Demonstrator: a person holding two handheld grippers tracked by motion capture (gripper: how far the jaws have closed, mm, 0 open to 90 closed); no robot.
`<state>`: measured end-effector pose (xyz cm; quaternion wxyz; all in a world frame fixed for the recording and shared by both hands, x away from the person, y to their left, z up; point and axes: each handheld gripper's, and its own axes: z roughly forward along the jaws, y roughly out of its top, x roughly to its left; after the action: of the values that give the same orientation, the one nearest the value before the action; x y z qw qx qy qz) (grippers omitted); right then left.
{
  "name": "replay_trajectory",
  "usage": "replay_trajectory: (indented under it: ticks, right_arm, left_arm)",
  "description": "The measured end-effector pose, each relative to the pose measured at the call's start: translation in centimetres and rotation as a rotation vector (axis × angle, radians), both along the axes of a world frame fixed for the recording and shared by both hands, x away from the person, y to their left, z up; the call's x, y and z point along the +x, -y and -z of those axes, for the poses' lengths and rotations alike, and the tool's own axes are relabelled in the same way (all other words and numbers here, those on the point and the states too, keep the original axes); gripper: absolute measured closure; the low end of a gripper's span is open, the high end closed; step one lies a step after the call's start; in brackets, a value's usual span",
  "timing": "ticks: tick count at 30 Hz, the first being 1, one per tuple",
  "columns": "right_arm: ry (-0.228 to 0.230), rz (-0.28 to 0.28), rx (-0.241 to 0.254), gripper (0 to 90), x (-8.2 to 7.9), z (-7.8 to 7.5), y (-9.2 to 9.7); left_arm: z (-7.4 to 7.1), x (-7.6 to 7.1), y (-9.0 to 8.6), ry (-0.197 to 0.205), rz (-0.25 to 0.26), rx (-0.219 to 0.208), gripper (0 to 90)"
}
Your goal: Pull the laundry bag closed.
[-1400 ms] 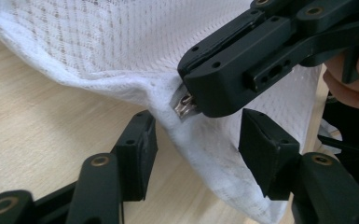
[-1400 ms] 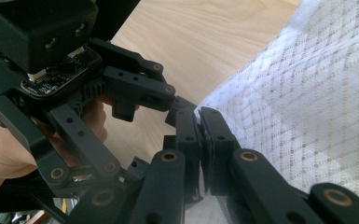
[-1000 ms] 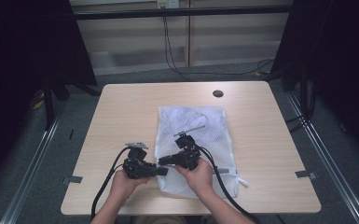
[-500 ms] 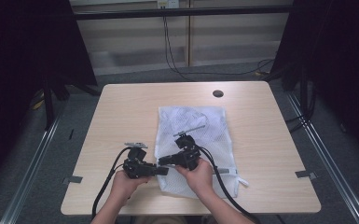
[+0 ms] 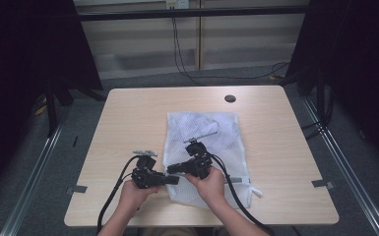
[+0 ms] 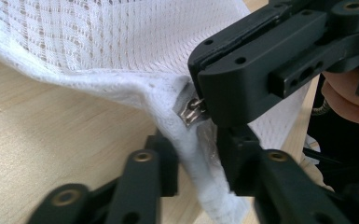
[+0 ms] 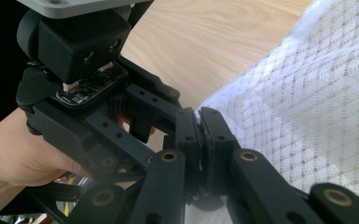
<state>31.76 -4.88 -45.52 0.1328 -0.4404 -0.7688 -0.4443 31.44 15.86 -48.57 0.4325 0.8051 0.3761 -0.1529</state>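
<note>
The left gripper sits at the near left edge of the white mesh bag, held in the person's left hand. In the left gripper view its two black jaws rise on either side of the bag's thick folded hem, with the cloth running down between them. They have just been closing in on this hem and now stand narrow around it; the right-hand jaw lies against the cloth, but whether both press on it I cannot tell.

Just above the left gripper's jaws, at the bend of the hem, a small metal zipper pull shows. The right gripper comes in from the upper right of that view, and its closed tips meet at this pull.

Further right in the high view, the right gripper lies over the bag's near left corner in the right hand, pointing toward the left gripper so that the two sets of tips nearly touch. In the right gripper view its jaws are pressed together with a sliver of white edge pinched between them. The bag spreads away to the right of these jaws, flat on the light wooden desk, while the left gripper's body fills the space to their left.
</note>
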Motion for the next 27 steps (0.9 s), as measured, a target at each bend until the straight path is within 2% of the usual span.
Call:
replay_trajectory:
  ticks: [1,3,4,5,6,8,12,18,21,27]
  right_arm:
    - [0.004,-0.002,0.005,86.4,0.01,-0.04,0.05]
    - [0.005,-0.002,0.002,86.4,-0.02,-0.09,0.04]
    - [0.006,-0.003,0.003,86.4,-0.04,-0.11,0.04]
    - [0.003,-0.003,0.002,86.4,-0.06,-0.13,0.04]
    - [0.001,-0.003,0.001,86.4,-0.07,-0.17,0.04]
    - [-0.001,-0.004,0.001,86.4,-0.09,-0.18,0.02]
    - [0.003,-0.007,-0.004,86.5,-0.06,-0.10,0.02]
    - [-0.002,-0.009,-0.013,86.6,-0.03,-0.12,0.23]
    - [-0.007,-0.010,-0.012,86.6,-0.06,-0.13,0.30]
    - [-0.016,0.000,-0.007,86.9,-0.09,-0.04,0.51]
  left_arm:
    - [-0.01,-0.01,-0.01,-0.010,0.008,-0.012,80.7]
    - [-0.05,-0.02,-0.04,-0.014,-0.001,-0.007,85.4]
    - [-0.05,-0.02,-0.04,-0.014,-0.001,-0.007,86.5]
    - [-0.07,-0.04,-0.02,-0.054,-0.012,-0.028,87.0]
    - [-0.07,0.07,-0.12,-0.049,-0.010,-0.014,87.3]
    - [-0.13,0.10,-0.14,-0.070,-0.013,-0.012,87.6]
    - [-0.30,0.14,-0.32,-0.070,-0.025,0.001,87.9]
    - [-0.46,0.10,-0.40,-0.083,-0.035,-0.004,88.1]
    - [-0.53,0.16,-0.46,-0.067,-0.030,0.011,88.2]
    - [-0.67,0.10,-0.49,-0.072,-0.043,0.008,88.3]
